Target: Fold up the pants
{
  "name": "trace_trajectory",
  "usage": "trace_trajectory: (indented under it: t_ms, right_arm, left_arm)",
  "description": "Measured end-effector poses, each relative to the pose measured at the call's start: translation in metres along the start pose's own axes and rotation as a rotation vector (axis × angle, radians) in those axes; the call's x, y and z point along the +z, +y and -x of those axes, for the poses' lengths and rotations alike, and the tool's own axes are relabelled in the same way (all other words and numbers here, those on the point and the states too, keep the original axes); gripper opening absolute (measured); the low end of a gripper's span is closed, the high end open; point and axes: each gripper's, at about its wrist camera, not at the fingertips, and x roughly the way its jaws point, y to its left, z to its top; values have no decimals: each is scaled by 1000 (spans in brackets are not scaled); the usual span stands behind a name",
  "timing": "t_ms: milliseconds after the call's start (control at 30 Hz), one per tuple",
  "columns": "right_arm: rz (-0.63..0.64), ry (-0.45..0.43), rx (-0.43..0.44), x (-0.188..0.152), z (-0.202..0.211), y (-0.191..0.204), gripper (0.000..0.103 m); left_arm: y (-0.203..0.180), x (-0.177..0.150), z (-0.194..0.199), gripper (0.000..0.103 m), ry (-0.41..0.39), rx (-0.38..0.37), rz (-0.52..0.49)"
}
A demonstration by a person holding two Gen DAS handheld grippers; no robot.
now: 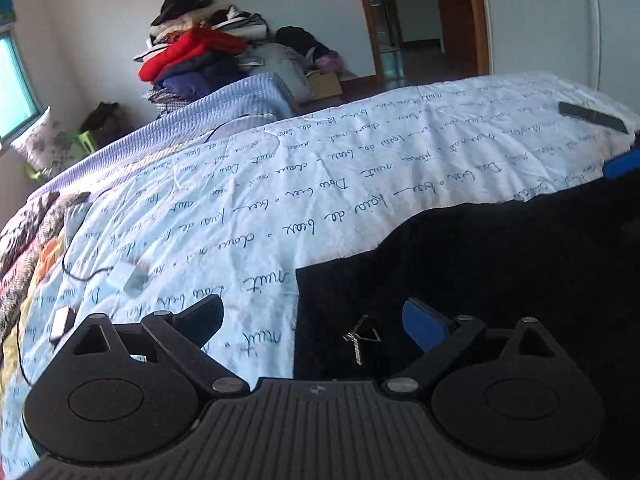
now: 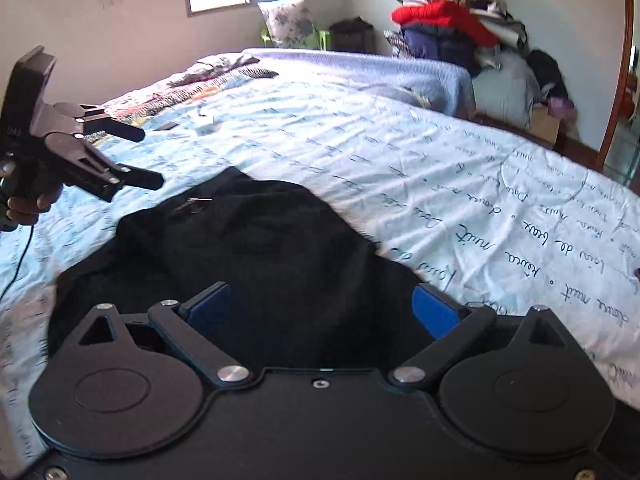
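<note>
Black pants (image 2: 264, 248) lie bunched on the pale blue quilt (image 2: 400, 152) of a bed, a metal zipper pull (image 2: 196, 201) showing on top. In the left wrist view the pants (image 1: 500, 272) fill the lower right, with the zipper pull (image 1: 357, 344) between the fingers. My left gripper (image 1: 314, 320) is open and empty, just above the pants' edge. It also shows in the right wrist view (image 2: 150, 156), hovering at the left above the pants. My right gripper (image 2: 322, 304) is open and empty, low over the near end of the pants.
A black flat device (image 1: 592, 117) lies at the far right of the bed. A cable (image 1: 80, 272) and small white objects (image 1: 60, 322) lie on the left. A heap of clothes with a red jacket (image 1: 192, 52) stands past the bed. A striped blue cover (image 2: 360, 64) lies at the far side.
</note>
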Motion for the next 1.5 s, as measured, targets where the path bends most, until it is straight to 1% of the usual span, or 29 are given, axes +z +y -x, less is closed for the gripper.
trace_trajectory:
  t_ms: [67,133,200,267,300,400,433,500,533,600,667,733,800,833,900,967,1033,1067,1133,1200,1300,1367,1433,1500]
  right_arm:
    - [6,29,-6,7,-18,-16,96]
    - [15,47,11,12,-30,-30,96]
    - [26,57,35,18,-40,-37,96]
    - [41,72,69,27,-53,-39,96]
    - [49,79,91,31,-59,-38,96]
    - [57,102,165,44,-79,-31,96]
    - [55,110,191,48,-86,-29,94]
    - [48,147,241,57,-104,-26,74]
    - [50,171,251,60,-112,-25,71]
    - [69,214,257,63,-128,-21,69]
    - [89,230,277,64,-134,-18,67]
    - [103,227,298,66,-133,-14,57]
    - [129,219,309,68,-129,-7,27]
    - [161,209,289,68,-125,-1,22]
    - [233,195,241,66,-119,9,14]
    - [280,179,197,63,-112,18,10]
    - [307,154,157,61,-106,23,9]
    - [315,136,137,61,-103,25,8]
    - [342,98,87,60,-95,32,7]
    - [387,53,17,59,-85,43,7]
    - [474,-34,-106,59,-66,67,7]
    - [531,-95,-170,57,-49,86,7]
    - [564,-138,-199,50,-30,105,7]
    - [602,-169,-209,37,-9,126,6]
  left_arm:
    - [7,-1,-21,97,2,-38,-46]
    - [17,0,-40,97,10,-81,-40]
    - [26,2,-55,96,5,-143,-17]
    - [35,5,-70,95,2,-216,9]
    - [37,8,-77,95,0,-240,20]
    - [36,11,-95,95,10,-293,14]
    - [34,11,-100,95,14,-313,4]
    - [29,10,-110,94,19,-337,-16]
    - [27,9,-112,94,20,-352,-20]
    - [27,6,-116,94,17,-383,-17]
    - [27,4,-122,97,26,-401,-4]
    - [31,3,-130,98,47,-423,33]
    - [37,3,-131,95,51,-444,73]
    - [39,3,-130,92,55,-454,92]
    - [43,4,-127,81,61,-457,120]
    - [49,5,-121,53,66,-456,165]
    - [55,6,-115,44,76,-484,225]
    - [55,6,-111,42,76,-479,237]
    - [48,7,-95,40,45,-424,212]
    - [40,10,-73,40,-15,-360,171]
    - [32,15,-41,40,-132,-256,87]
    - [26,17,-25,40,-164,-187,26]
    - [20,14,-6,40,-194,-155,-17]
    - [13,1,24,40,-259,-122,-71]
